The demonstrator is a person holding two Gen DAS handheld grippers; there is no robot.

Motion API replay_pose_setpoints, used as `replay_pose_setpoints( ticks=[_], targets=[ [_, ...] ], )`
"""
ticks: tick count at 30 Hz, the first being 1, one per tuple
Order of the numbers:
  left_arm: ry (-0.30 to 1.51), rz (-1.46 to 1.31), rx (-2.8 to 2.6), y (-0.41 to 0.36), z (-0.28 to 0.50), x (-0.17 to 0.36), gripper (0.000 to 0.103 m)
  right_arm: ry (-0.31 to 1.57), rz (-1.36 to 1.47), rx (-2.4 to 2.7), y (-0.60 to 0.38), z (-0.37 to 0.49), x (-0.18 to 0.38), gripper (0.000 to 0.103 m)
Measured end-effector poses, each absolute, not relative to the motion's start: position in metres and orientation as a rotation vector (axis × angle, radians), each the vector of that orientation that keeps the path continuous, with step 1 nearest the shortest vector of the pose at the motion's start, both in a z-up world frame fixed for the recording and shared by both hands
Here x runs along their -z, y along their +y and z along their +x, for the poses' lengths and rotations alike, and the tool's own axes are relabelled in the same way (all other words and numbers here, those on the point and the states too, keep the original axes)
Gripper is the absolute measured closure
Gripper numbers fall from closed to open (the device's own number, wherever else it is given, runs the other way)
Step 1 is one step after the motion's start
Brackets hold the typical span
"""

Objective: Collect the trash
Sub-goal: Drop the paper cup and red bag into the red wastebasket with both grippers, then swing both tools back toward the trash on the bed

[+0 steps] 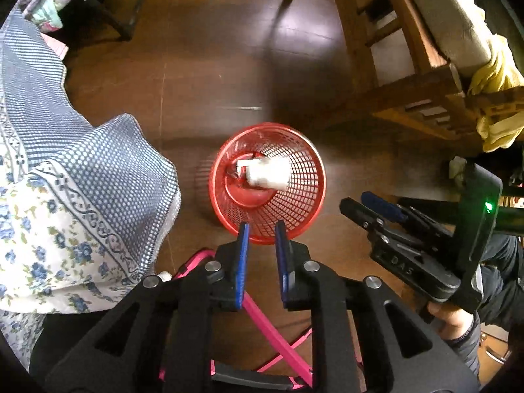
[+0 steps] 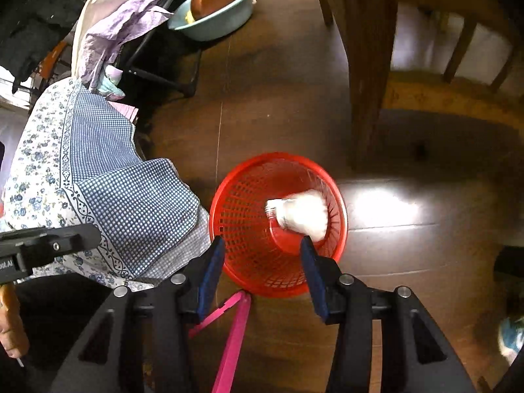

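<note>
Red mesh basket [image 2: 278,222] on the floor holds a white bottle [image 2: 299,211], neck pointing left, directly below both grippers. Right gripper [image 2: 262,270] stands wide, left gripper [image 1: 262,255] narrow; both empty.

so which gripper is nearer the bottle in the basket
Right. The right gripper is open above the red basket's near rim, one fingertip beside the bottle. The left gripper is open too, further back.
</note>
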State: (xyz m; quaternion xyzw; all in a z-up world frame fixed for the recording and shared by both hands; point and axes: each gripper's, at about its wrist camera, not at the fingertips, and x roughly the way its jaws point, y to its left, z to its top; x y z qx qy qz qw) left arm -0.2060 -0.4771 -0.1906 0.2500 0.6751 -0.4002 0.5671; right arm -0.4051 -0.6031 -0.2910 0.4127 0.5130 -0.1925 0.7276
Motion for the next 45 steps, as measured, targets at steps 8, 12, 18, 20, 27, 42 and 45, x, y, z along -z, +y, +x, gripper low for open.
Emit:
replay_pose_setpoints(
  ticks=[8, 12, 18, 20, 27, 42, 45],
  targets=[
    [1.363, 0.493, 0.998, -0.448, -0.187, 0.101, 0.060, 1.030, 0.706, 0.401, -0.582, -0.358, 0.203, 0.045],
    [1.190, 0.380, 1.005, -0.408, -0.155, 0.025, 0.050, 0.922, 0.568, 0.344, -0.554, -0.316, 0.134, 0.031],
    [1.050, 0.208, 0.867, -0.317, -0.099, -0.033, 0.043, 0.835, 0.403, 0.226, -0.492, -0.251, 0.061, 0.023],
    [1.038, 0.184, 0.797, -0.281, -0.081, -0.037, 0.043, 0.826, 0.376, 0.191, -0.471, -0.234, 0.047, 0.023],
    [0.950, 0.127, 0.555, -0.158, -0.030, -0.041, 0.038, 0.860, 0.275, 0.076, -0.379, -0.172, 0.022, 0.022],
    [0.940, -0.011, 0.238, -0.016, 0.024, -0.009, 0.029, 1.019, 0.103, -0.119, -0.237, -0.089, 0.054, 0.017],
    [0.967, -0.032, 0.230, -0.011, 0.032, 0.000, 0.029, 1.035, 0.070, -0.132, -0.224, -0.080, 0.064, 0.017]
  ],
)
